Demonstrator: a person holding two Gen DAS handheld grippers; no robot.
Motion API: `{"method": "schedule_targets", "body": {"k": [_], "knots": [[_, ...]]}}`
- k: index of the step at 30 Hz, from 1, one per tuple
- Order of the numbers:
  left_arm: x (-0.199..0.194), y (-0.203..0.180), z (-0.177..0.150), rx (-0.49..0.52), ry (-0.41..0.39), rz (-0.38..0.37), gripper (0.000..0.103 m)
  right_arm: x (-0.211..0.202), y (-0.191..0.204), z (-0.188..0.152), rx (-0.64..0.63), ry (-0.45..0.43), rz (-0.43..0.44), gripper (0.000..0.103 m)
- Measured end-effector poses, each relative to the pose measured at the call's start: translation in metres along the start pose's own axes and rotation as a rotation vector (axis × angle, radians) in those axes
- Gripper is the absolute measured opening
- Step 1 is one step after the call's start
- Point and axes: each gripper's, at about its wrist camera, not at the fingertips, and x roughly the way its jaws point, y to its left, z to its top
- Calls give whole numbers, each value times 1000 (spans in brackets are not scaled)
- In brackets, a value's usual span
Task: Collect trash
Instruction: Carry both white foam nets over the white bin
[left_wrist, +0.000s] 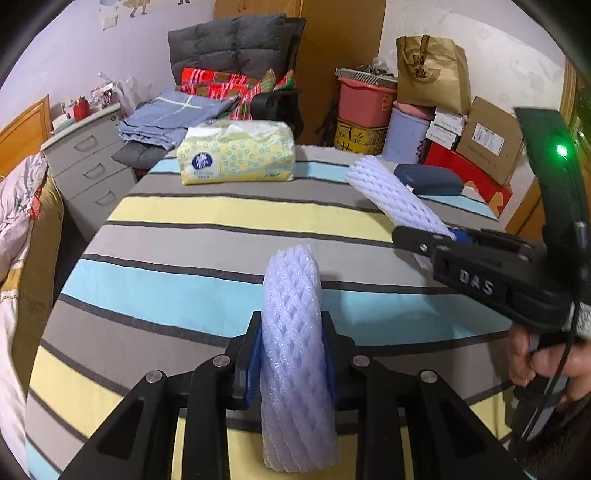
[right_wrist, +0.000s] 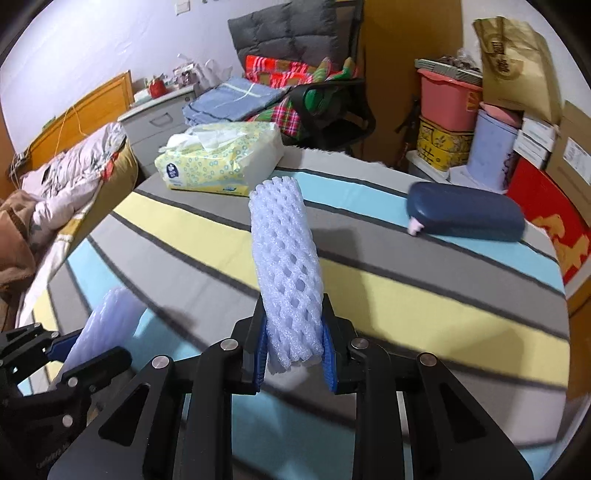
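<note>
1. Left wrist view: the left gripper (left_wrist: 293, 354) pinches a white foam net sleeve (left_wrist: 291, 332) between its blue pads. The sleeve stands upright in the jaws, lifted off the striped counter (left_wrist: 184, 280).
2. Same view, right side: the right gripper (left_wrist: 448, 236), held by a hand (left_wrist: 546, 362), clamps the near end of a second foam net sleeve (left_wrist: 395, 195), which sticks out over the counter toward its far right corner.
3. Same view: a pack of tissues (left_wrist: 236, 153) sits at the far edge, and a dark blue case (left_wrist: 428, 179) near the far right corner. Neither looks like trash to me.
4. Right wrist view: the pads of the right gripper (right_wrist: 295, 350) press on the lower end of the second foam net sleeve (right_wrist: 284, 273), which points up and away, clear of the counter (right_wrist: 406, 295).
5. Same view, lower left: the left gripper (right_wrist: 62, 350) with its sleeve (right_wrist: 103, 325), blurred.
6. Judgement: both pieces of trash are picked up. No bin or bag shows in either view, so carrying and dropping them remains. A small pale item (right_wrist: 415, 226) beside the case may also need collecting; I cannot tell what it is.
</note>
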Motion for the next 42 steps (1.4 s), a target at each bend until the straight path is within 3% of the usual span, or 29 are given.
{"method": "schedule_targets", "body": {"k": [21, 42], "knots": [[-88, -88, -16, 114, -122, -100, 28, -92, -31, -47, 117, -135, -63, 25], [-105, -238, -31, 286, -133, -275, 28, -172, -115, -111, 290, -204, -262, 25]]}}
